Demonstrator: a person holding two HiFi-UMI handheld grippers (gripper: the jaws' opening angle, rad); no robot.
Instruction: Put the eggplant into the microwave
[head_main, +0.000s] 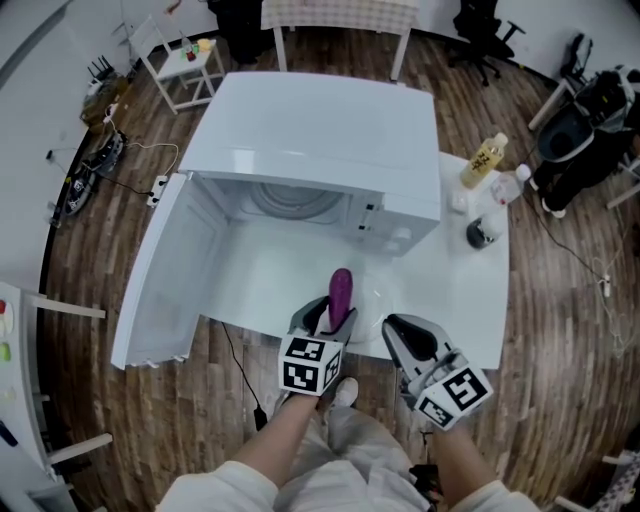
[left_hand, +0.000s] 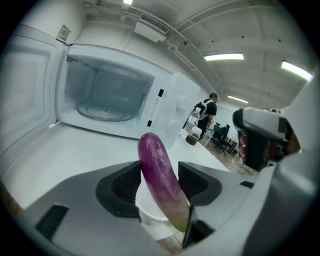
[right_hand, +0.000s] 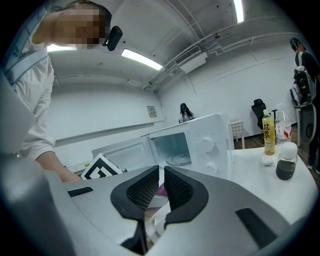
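A purple eggplant stands nearly upright between the jaws of my left gripper, in front of the microwave's open cavity. In the left gripper view both pads press its sides, eggplant, left gripper. Just under it is a white round container. The white microwave has its door swung wide to the left, and the glass turntable is bare. My right gripper hangs to the right of the eggplant, its jaws close together with nothing between them, right gripper.
On the white table right of the microwave stand a yellow-labelled bottle, a clear bottle and a dark jar. A cable hangs off the table's front edge. Chairs and a small white stand surround the table on the wooden floor.
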